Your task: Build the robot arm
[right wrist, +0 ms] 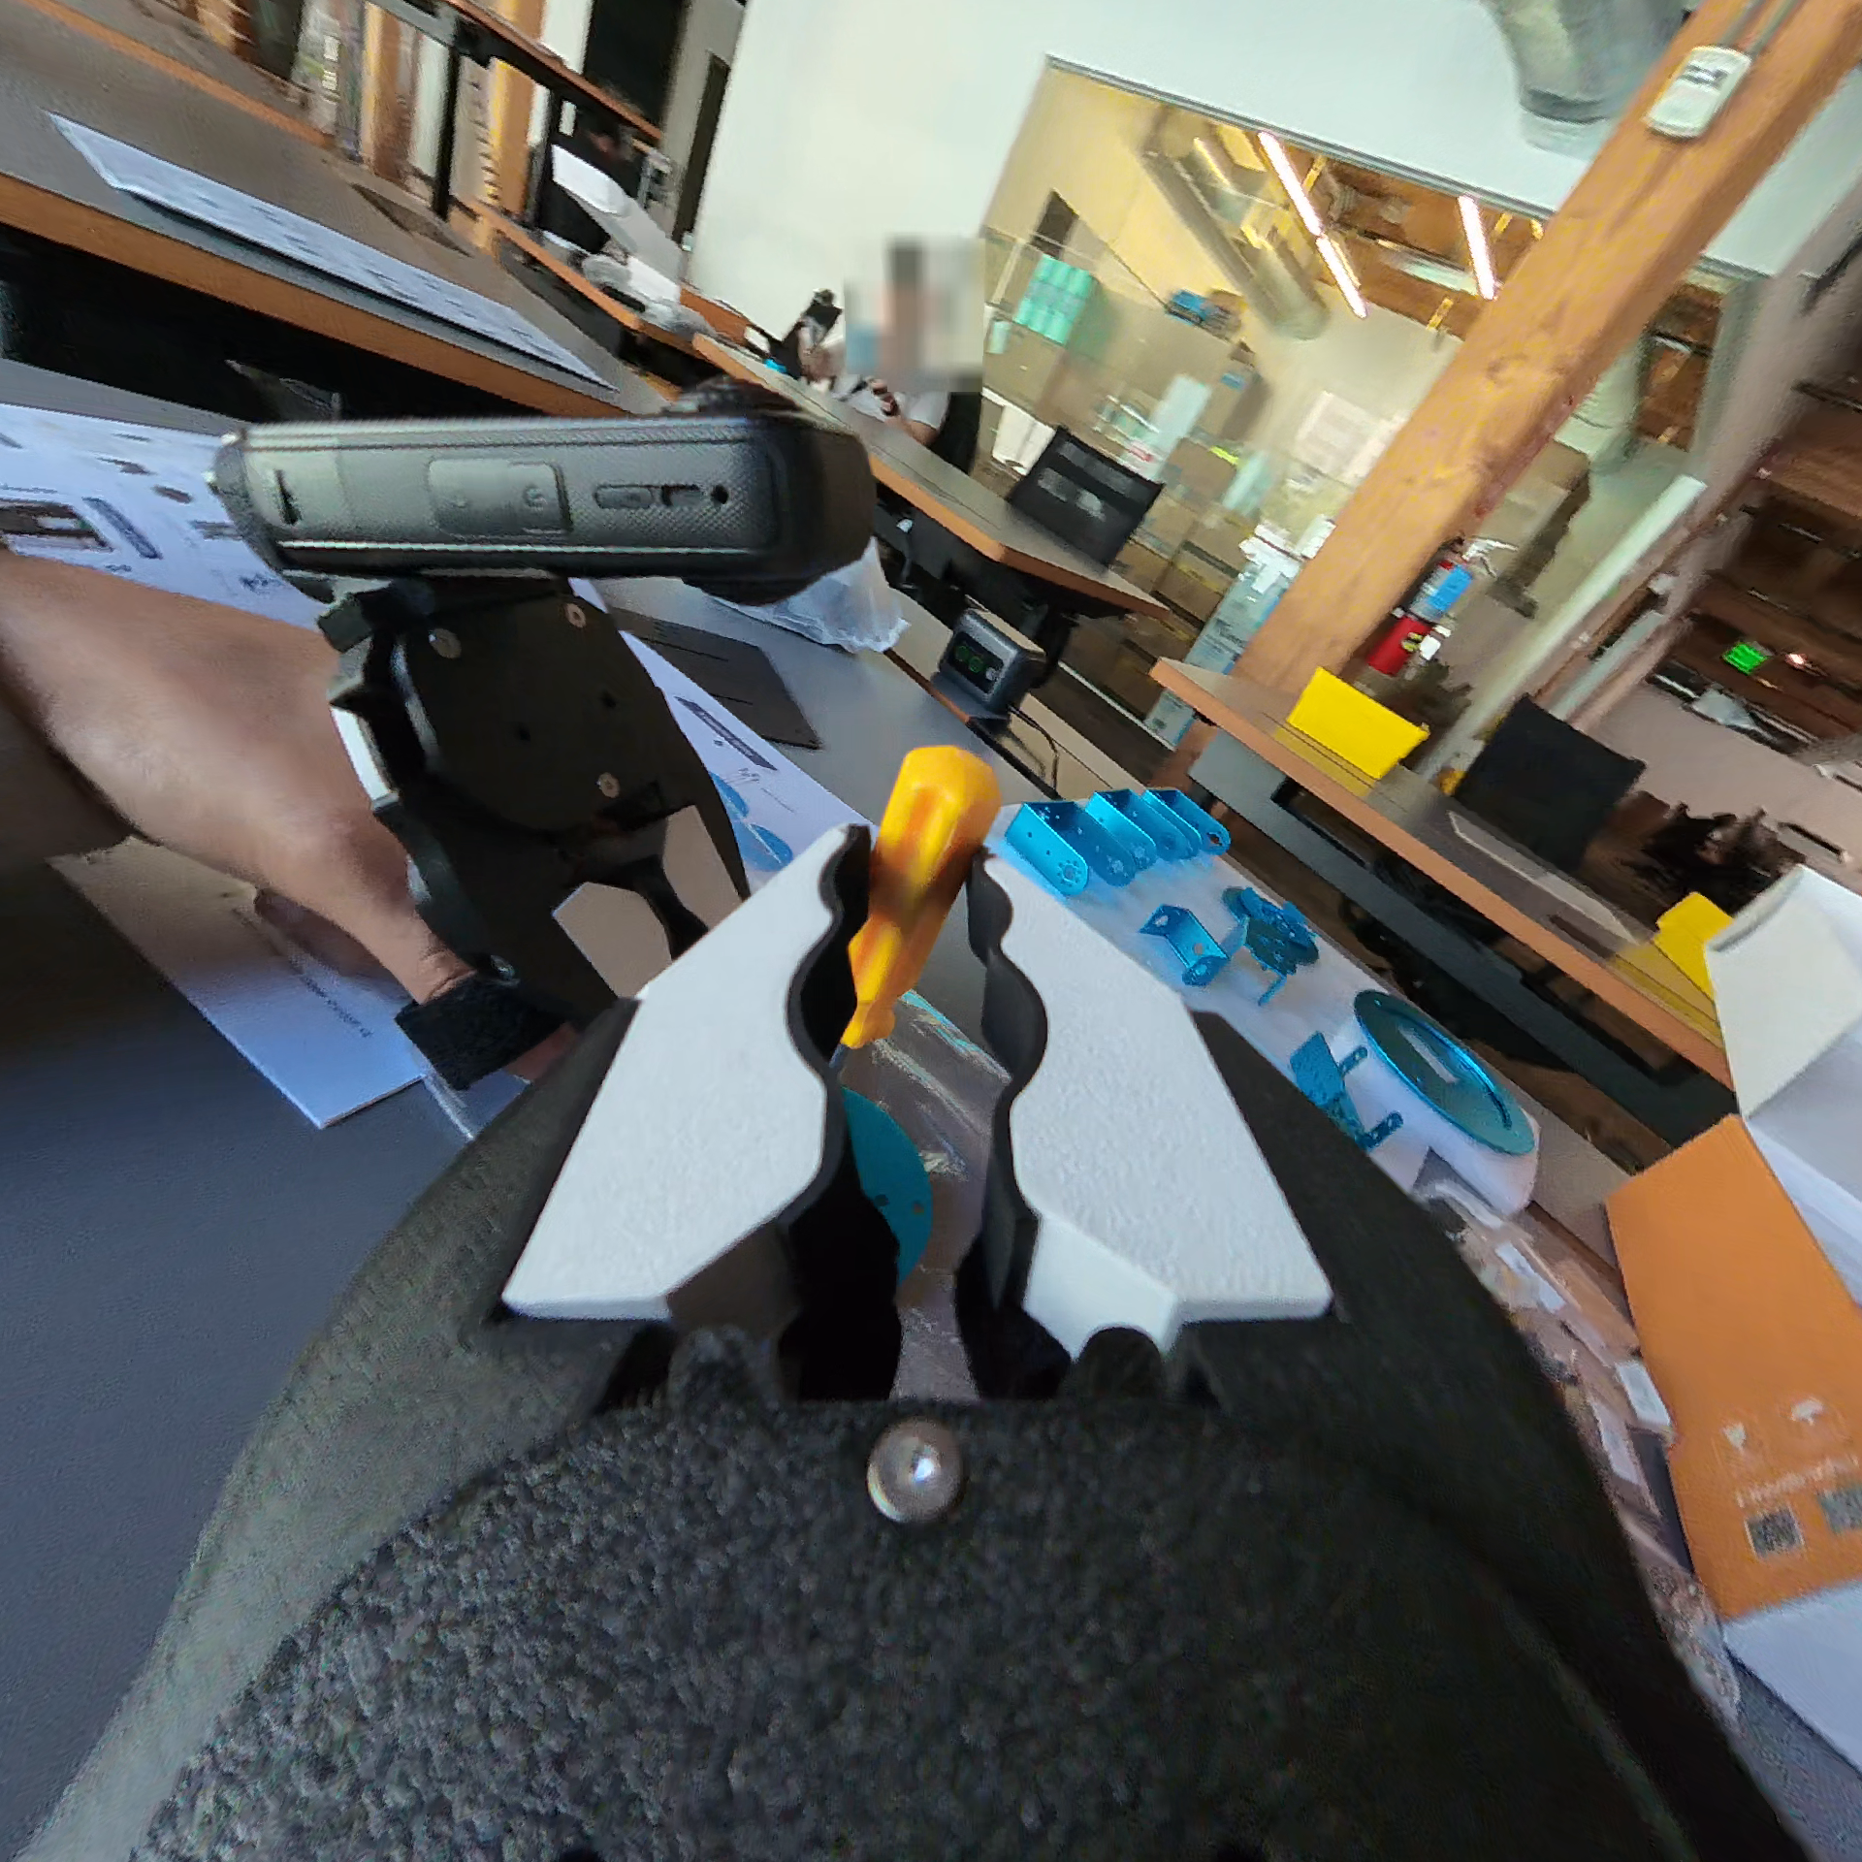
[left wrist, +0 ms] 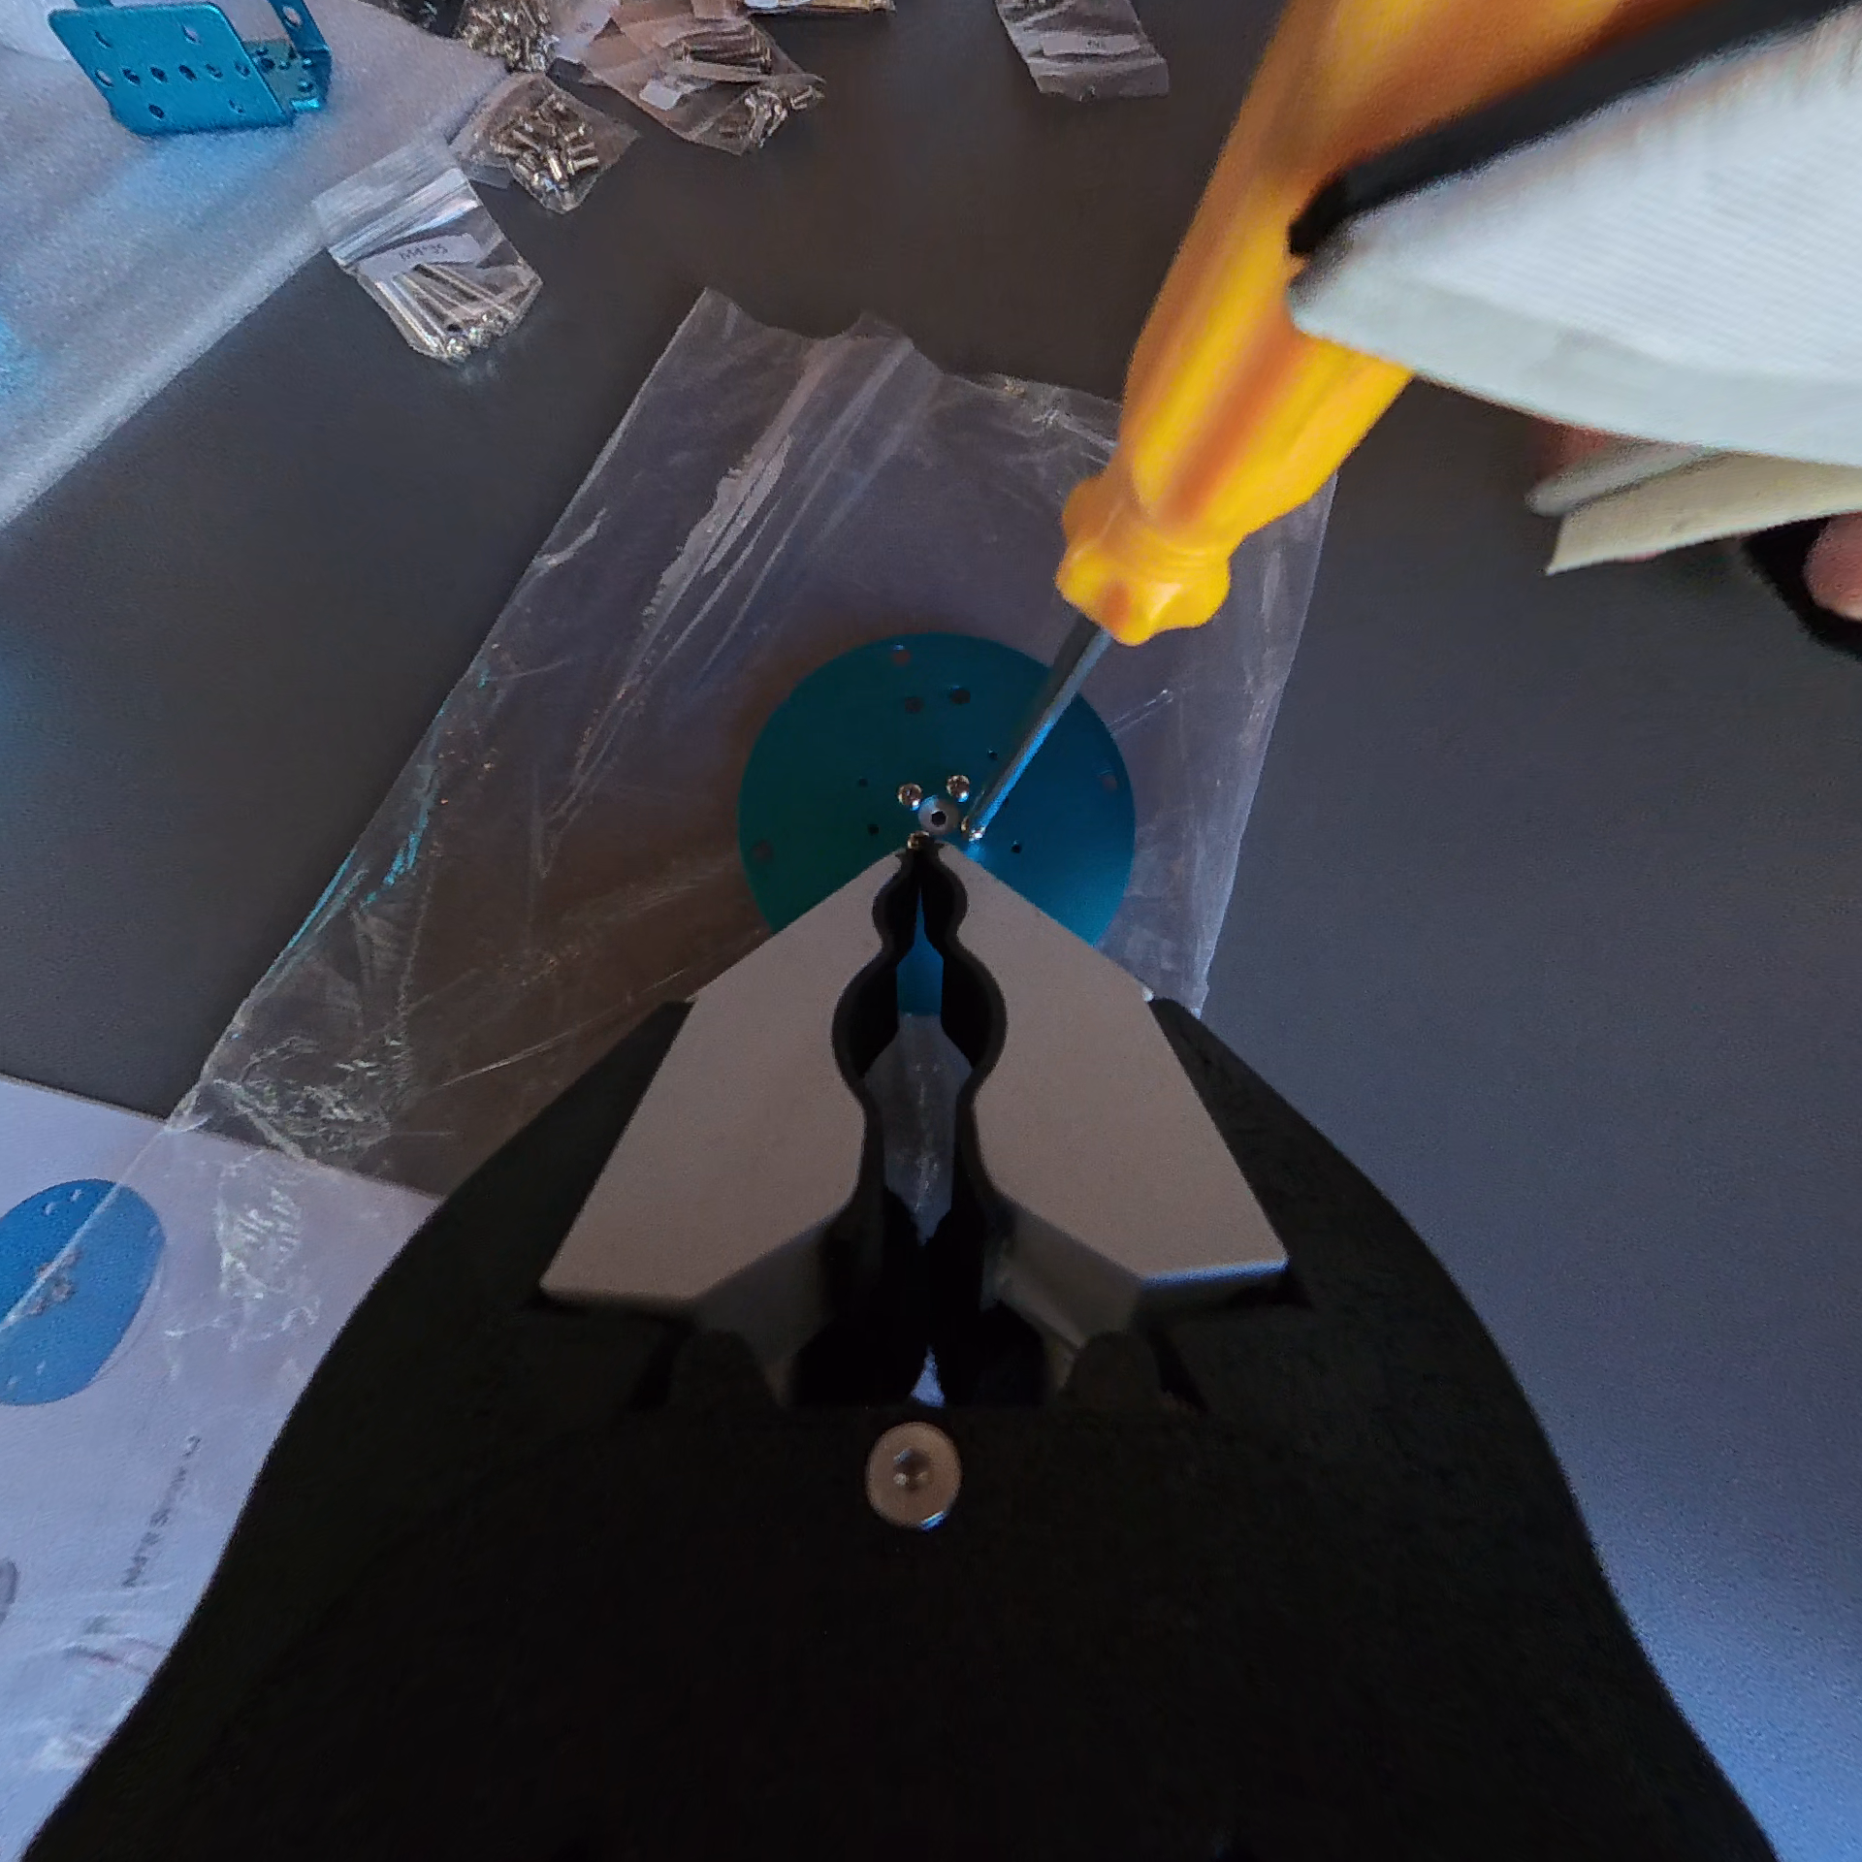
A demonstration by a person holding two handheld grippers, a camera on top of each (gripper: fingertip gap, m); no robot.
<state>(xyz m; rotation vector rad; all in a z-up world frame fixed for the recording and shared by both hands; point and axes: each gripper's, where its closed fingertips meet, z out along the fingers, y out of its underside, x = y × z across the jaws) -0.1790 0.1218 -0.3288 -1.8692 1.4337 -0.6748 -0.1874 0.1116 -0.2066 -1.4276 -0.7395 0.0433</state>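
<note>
Left wrist view: left gripper (left wrist: 919,851), jaws closed, tips on blue disc (left wrist: 856,746) lying on clear plastic bag (left wrist: 625,806). Right gripper (right wrist: 912,867) clamps yellow screwdriver (right wrist: 907,897); blade tip at a disc screw (left wrist: 972,831).

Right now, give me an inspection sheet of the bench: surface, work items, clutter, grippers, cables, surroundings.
Surface: dark grey table, with a clear plastic bag spread flat.
Work items: teal round plate on the bag, small screws near its centre hole; yellow-handled screwdriver, tip at one screw.
Clutter: bags of screws, blue bracket, printed sheets; more blue metal parts and an orange and white box.
Grippers: left gripper shut, tips on the plate by the screws; right gripper shut on the screwdriver handle.
Cables: nothing seen.
Surroundings: other benches, a wooden post, glass partition, a person seated far off.
</note>
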